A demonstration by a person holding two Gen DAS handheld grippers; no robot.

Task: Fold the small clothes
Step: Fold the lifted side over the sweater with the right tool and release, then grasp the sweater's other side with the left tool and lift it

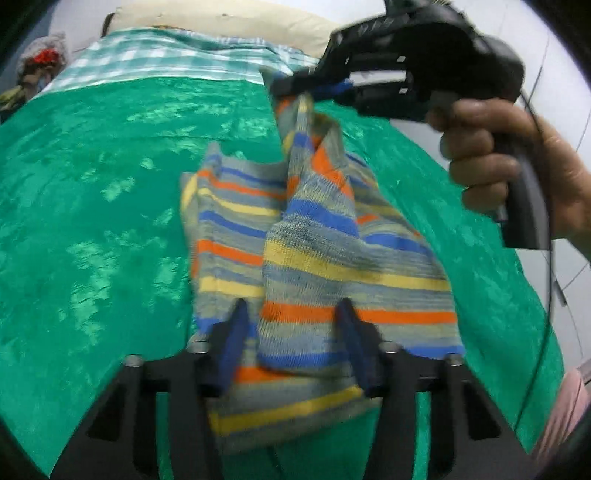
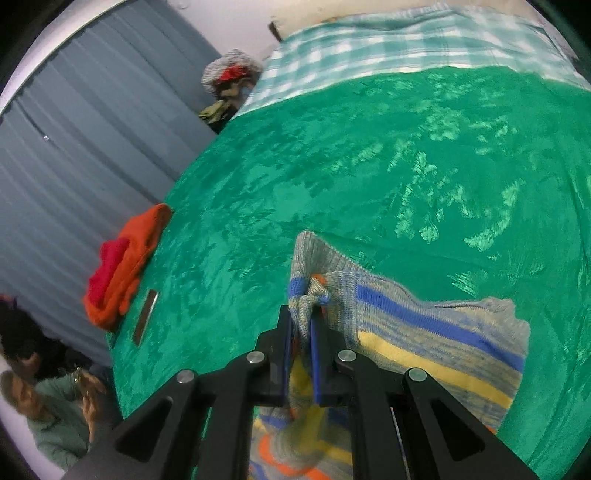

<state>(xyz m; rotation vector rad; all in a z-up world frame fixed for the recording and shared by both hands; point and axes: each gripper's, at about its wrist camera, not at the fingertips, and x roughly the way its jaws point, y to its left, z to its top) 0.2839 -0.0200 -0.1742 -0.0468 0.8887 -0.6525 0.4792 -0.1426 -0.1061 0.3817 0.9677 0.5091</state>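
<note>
While the right hand-held gripper [image 2: 301,332] pinches the striped garment [image 1: 314,236], the left [image 1: 291,328] straddles it, parted.

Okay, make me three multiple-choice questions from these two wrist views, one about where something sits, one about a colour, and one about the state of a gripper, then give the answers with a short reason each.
1. Where does the orange and red cloth pile lie?
A. Near the edge of the green bedspread
B. On the cream pillow
C. On the floor

2. What colour is the cloth at the head of the bed, beyond the green bedspread?
A. Plain red
B. Teal and white check
C. Black

3. What is the right gripper doing?
A. Standing wide open over bare bedspread
B. Shut on the striped knit garment
C. Gripping the pillow

Answers:
1 A, the pile sits by the bedspread's edge next to the grey curtain.
2 B, the check pattern shows in both views.
3 B, its blue pads pinch a bunched fold of the garment.
</note>
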